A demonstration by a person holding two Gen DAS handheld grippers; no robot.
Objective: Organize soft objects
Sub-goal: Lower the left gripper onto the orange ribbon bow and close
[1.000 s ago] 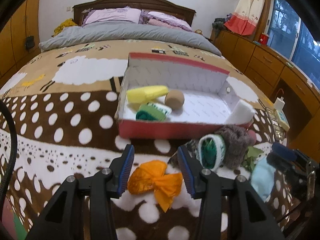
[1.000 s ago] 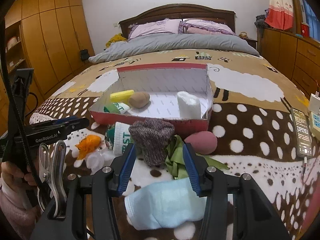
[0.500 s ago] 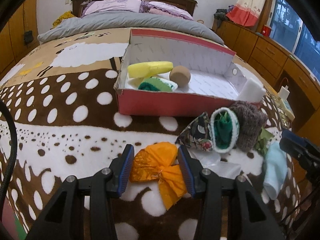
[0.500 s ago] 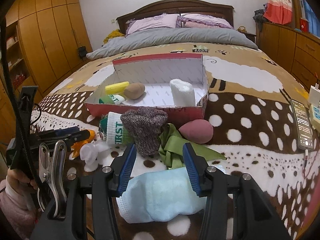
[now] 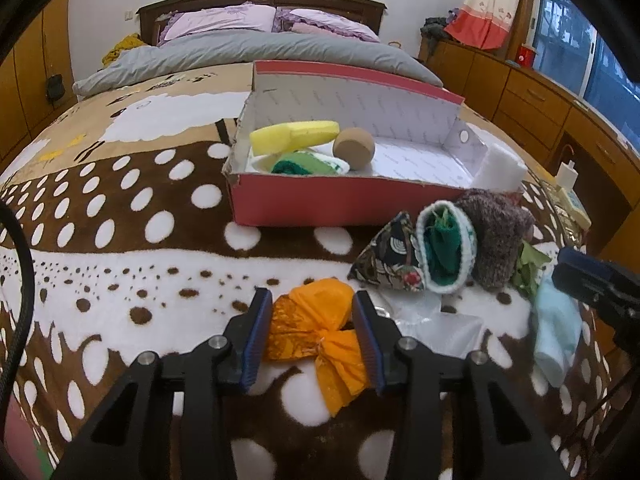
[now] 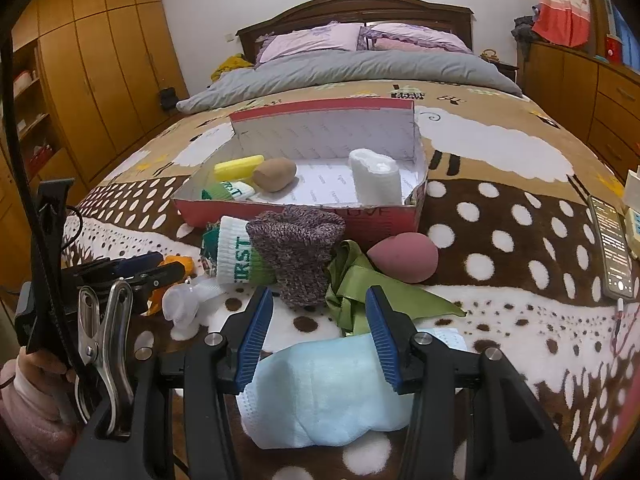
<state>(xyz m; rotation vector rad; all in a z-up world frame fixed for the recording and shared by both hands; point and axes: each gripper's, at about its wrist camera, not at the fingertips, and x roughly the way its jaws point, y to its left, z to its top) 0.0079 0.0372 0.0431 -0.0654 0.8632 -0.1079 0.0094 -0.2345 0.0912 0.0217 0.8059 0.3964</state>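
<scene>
Presently the left gripper (image 5: 314,334) has its fingers spread on either side of the orange cloth bow (image 5: 316,334), which lies on the spotted blanket (image 5: 120,240); whether the blue pads (image 5: 256,338) press the cloth cannot be told. The right gripper (image 6: 316,338) is likewise spread, its fingers straddling the light blue towel (image 6: 320,396) without visibly clamping it. The red box (image 6: 384,216) stands beyond, holding a yellow sponge (image 6: 238,167), a brown ball (image 6: 275,174), a green-and-white sock (image 6: 228,191) and a white roll (image 6: 374,182). Just before the box lie a second green-and-white sock (image 6: 236,254), a brown knitted piece (image 6: 298,252), a green ribbon (image 6: 360,284) and a pink sponge (image 6: 404,251). A patterned pouch (image 5: 386,258) touches that sock.
</scene>
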